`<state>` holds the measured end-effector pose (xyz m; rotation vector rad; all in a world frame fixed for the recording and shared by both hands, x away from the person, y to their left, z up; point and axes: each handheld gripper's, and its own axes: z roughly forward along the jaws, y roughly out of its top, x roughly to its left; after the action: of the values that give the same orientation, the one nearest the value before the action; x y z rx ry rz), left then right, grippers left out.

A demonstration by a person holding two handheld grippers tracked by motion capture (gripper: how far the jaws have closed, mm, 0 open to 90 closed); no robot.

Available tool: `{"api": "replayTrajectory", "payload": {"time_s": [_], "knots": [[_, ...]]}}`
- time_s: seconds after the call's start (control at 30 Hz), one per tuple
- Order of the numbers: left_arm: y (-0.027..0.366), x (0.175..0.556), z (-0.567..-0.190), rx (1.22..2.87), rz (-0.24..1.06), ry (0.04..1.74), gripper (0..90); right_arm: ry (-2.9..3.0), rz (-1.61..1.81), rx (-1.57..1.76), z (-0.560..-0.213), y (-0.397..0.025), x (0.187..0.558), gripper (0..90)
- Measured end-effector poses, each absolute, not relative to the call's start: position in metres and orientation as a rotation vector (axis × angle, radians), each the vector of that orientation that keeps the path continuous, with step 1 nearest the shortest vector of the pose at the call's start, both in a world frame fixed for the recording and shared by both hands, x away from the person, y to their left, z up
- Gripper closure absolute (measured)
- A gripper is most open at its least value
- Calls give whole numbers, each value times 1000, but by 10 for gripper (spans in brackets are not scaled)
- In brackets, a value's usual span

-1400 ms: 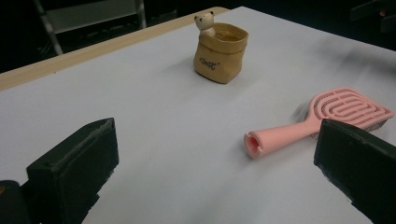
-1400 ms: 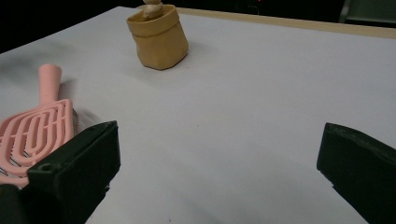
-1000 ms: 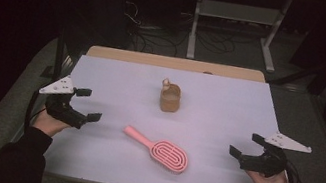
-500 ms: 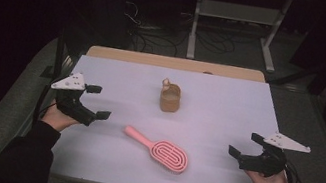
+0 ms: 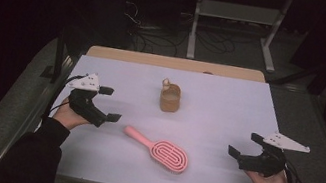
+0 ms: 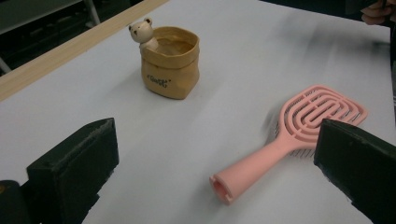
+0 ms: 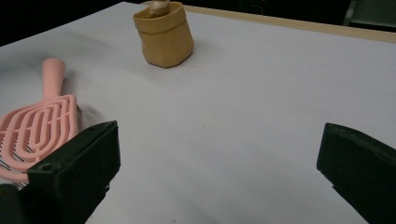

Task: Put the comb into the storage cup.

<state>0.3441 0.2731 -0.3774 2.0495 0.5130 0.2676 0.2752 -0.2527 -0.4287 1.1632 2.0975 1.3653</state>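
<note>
From my right gripper's camera, the pink hairbrush runs off the edge at nine o'clock and its lower rim is hidden behind my near jaw, while the bear figure on the tan pouch-shaped cup is cut off at twelve o'clock. From my left gripper's camera, the brush head is partly covered by the jaw at four o'clock. The lettering on the cup is too small for me to read.
</note>
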Motion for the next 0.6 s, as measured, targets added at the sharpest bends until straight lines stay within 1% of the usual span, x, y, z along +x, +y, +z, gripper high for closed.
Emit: {"api": "replayTrajectory", "payload": {"time_s": [0.23, 0.6], "knots": [[261, 348, -379, 2037, 246, 492, 0, 2097, 1352, 1147, -428, -251, 274, 0], [243, 352, -381, 2078, 214, 452, 0, 2101, 1347, 1140, -427, -251, 274, 0]]}}
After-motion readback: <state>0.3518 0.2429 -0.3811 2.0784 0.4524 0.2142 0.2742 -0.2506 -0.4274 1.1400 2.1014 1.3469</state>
